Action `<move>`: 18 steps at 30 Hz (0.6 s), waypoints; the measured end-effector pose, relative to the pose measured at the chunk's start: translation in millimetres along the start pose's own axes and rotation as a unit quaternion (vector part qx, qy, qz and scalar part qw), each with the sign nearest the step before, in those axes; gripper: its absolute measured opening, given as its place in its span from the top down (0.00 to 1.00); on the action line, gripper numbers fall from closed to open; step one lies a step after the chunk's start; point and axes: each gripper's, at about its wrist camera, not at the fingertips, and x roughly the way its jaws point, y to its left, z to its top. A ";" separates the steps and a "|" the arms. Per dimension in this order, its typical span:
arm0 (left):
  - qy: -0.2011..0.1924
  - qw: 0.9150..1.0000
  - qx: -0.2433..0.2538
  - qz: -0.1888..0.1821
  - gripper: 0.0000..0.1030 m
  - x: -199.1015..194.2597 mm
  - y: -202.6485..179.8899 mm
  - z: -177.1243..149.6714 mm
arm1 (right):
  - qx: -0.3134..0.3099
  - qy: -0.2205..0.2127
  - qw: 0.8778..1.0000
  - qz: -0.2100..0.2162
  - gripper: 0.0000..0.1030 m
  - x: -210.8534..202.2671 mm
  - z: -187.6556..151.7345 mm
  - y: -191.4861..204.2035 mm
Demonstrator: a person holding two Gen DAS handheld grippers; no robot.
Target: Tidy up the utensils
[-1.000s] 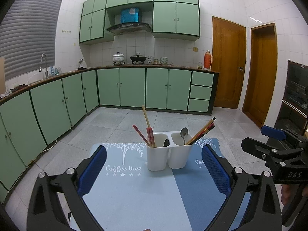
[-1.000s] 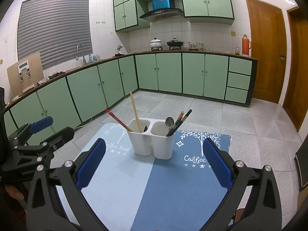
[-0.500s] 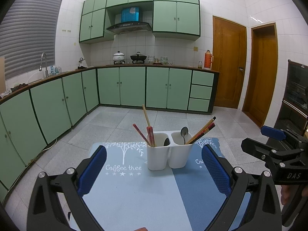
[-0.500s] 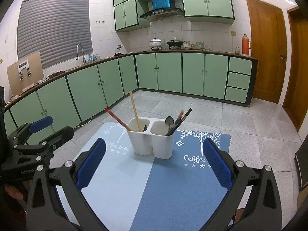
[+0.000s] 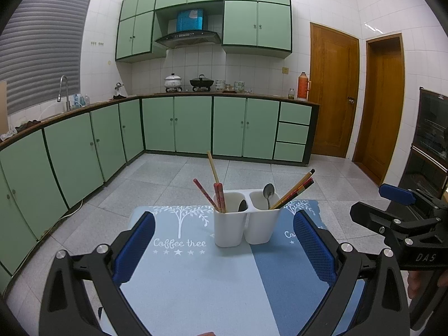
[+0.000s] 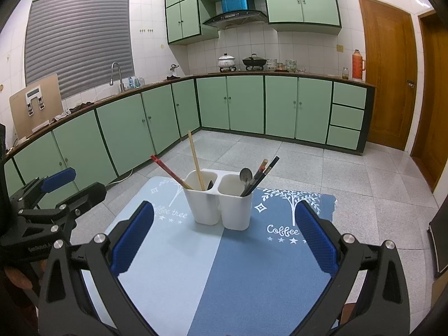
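Both grippers, left gripper (image 5: 224, 247) and right gripper (image 6: 224, 236), hover with fingers spread.

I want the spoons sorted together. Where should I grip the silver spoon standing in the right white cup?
Grip the silver spoon just under its bowl, where it clears the white two-cup holder. Come from above with the right gripper, probably from the left, since the dark chopsticks lean away rightward.
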 end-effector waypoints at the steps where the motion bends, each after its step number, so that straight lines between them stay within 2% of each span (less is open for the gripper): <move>1: 0.000 1.000 0.000 0.000 0.06 -0.3 -0.2 -0.5 | 0.000 0.000 1.000 0.000 0.05 -0.1 -0.2 0.5; 18: 0.003 1.000 0.001 -0.001 0.06 3.1 -2.7 -6.2 | -0.001 0.002 1.000 -0.001 0.05 2.3 -1.2 -1.0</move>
